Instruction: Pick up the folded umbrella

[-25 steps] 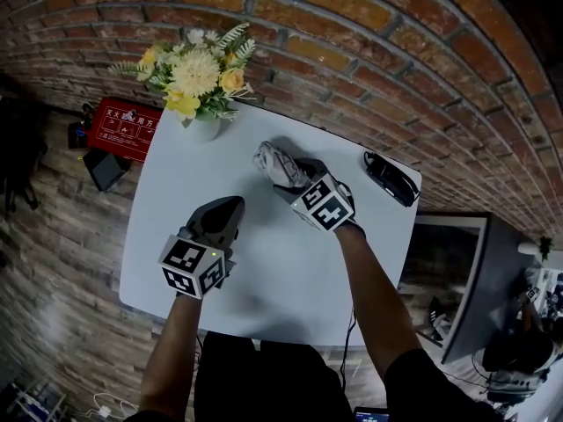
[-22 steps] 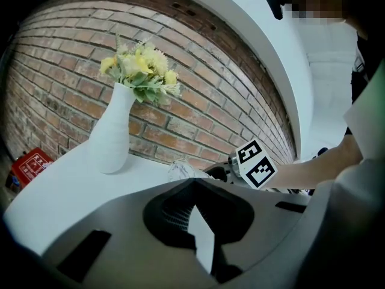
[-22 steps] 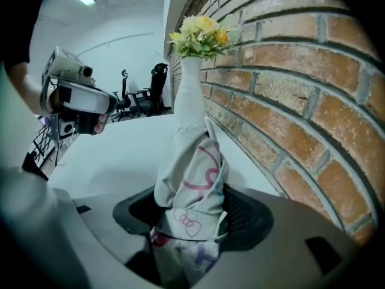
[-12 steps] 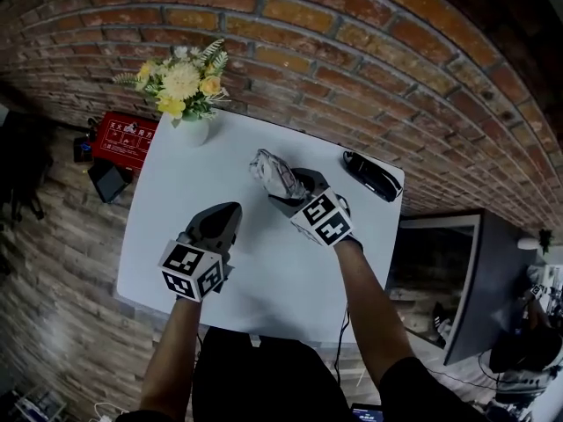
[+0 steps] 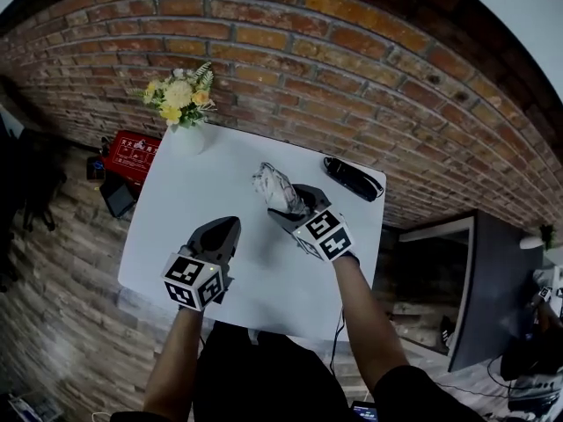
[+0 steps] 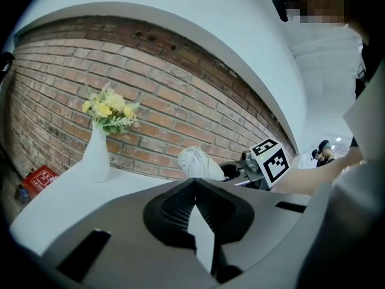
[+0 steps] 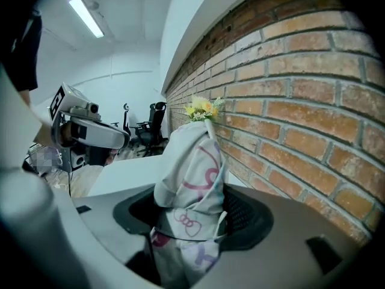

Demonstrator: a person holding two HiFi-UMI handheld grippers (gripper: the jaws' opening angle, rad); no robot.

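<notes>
White fabric folded umbrella point(image 5: 274, 188): a pale, bunched canopy printed with pink bow outlines and lilac patches, its loose folds bulging out above the grip
Umbrella's place: in the right gripper point(image 5: 287, 209), tip pointing up and away toward the red brick wall point(image 5: 369, 69), over the far half of the white rectangular table point(image 5: 167, 209)
Right gripper's claw: spread wide and pressed onto the umbrella's lower bundle from both sides
Left gripper point(image 5: 227, 228): claw closed to a point with nothing in it, over the table's near left part, well apart from the umbrella
On the table: white vase of yellow flowers point(image 5: 180, 105) at the far left corner; black oblong case point(image 5: 352, 178) at the far right edge
</notes>
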